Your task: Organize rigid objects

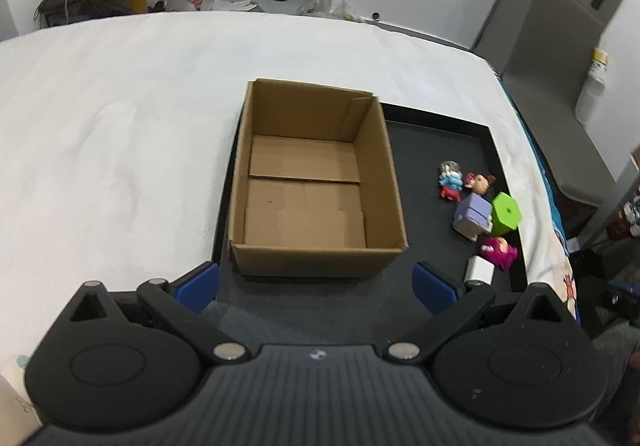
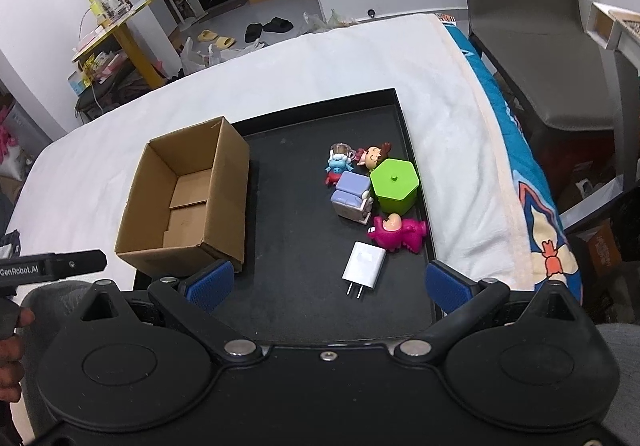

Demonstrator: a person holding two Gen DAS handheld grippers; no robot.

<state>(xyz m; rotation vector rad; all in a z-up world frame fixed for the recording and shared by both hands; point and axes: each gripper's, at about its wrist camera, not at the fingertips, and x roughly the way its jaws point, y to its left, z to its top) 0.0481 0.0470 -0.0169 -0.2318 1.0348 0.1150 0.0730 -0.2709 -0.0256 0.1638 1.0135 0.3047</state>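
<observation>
An open, empty cardboard box (image 1: 316, 182) (image 2: 188, 194) stands on the left part of a black tray (image 2: 304, 310) (image 1: 436, 134). On the tray's right lie a white charger plug (image 2: 363, 262) (image 1: 480, 270), a magenta figurine (image 2: 398, 232) (image 1: 498, 248), a green hexagonal box (image 2: 394, 180) (image 1: 506, 214), a lilac toy (image 2: 352, 194) (image 1: 472, 216), a blue-and-red figurine (image 2: 338, 166) (image 1: 450, 182) and a brown-haired doll (image 2: 374, 156) (image 1: 482, 182). My left gripper (image 1: 316, 286) is open just before the box's near wall. My right gripper (image 2: 328, 286) is open, near the plug, holding nothing.
The tray rests on a white cloth-covered table (image 1: 120, 126). A grey chair (image 2: 532, 26) stands at the right. A yellow-legged shelf (image 2: 116, 34) and slippers (image 2: 264, 28) on the floor lie beyond the table. A hand (image 2: 12, 358) shows at the left edge of the right wrist view.
</observation>
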